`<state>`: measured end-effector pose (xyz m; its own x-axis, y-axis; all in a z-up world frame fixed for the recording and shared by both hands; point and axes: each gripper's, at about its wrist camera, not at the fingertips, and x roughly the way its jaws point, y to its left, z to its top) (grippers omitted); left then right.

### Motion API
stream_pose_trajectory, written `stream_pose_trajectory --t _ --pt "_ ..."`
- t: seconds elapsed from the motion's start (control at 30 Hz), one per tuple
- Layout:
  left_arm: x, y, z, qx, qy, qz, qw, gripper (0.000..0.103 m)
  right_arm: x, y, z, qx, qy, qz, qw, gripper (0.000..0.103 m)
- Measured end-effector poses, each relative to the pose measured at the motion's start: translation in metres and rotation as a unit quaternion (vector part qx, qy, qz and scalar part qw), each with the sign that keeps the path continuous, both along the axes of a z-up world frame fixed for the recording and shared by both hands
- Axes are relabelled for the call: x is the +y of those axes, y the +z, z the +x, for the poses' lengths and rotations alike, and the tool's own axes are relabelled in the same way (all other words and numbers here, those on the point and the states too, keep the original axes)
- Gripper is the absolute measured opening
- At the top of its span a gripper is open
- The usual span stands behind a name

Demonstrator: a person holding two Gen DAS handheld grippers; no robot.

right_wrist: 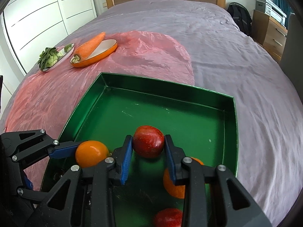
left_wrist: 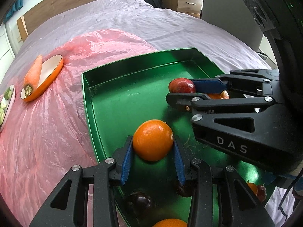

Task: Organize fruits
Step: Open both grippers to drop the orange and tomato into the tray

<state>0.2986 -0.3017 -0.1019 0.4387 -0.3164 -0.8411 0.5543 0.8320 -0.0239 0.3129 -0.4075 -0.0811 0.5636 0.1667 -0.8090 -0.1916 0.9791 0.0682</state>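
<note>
Green metallic tray (right_wrist: 230, 132) on pink plastic sheet (right_wrist: 151, 60) over grey-lilac bed (right_wrist: 227, 56). Left claw (left_wrist: 153, 149) clamped on orange (left_wrist: 152, 140), right claw (right_wrist: 148, 151) clamped on red apple (right_wrist: 148, 141), both just above tray floor, presumably mid-sorting. Beyond tray: carrot (right_wrist: 90, 44) in orange dish (right_wrist: 106, 54). Wardrobe (right_wrist: 37, 15) behind.

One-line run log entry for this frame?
left gripper: shut on orange | right gripper: shut on red apple | both over green tray | other fruit in tray
</note>
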Motion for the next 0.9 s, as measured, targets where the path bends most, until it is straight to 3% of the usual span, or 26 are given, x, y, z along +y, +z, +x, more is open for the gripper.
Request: stream_pose_trajectory --t 0.07,0.13,0.17,0.27,0.6,0.9 --pt "0.000 0.000 -0.001 0.002 -0.004 0.002 1.0000 0.035 0.002 0.001 -0.002 -0.003 -0.001 -0.013 1.000 0.067" --pt "0.001 0.001 -0.003 0.003 -0.004 0.001 1.0000 0.035 0.003 0.003 -0.004 -0.006 -0.001 -0.015 1.000 0.090" --pt "0.001 0.001 -0.004 0.003 -0.004 0.001 1.0000 0.036 0.003 0.003 -0.005 -0.007 -0.001 -0.016 1.000 0.093" --pt "0.005 0.007 -0.008 -0.004 -0.003 0.000 1.0000 0.041 0.001 0.006 -0.007 -0.005 -0.005 -0.014 1.000 0.094" --pt "0.032 0.041 -0.029 -0.016 0.007 -0.017 0.9997 0.042 -0.005 0.036 -0.033 -0.021 -0.023 -0.005 1.000 0.100" --pt "0.080 0.074 -0.070 -0.023 0.061 -0.020 0.9977 0.044 0.007 0.067 -0.085 -0.026 -0.030 0.028 0.999 0.103"
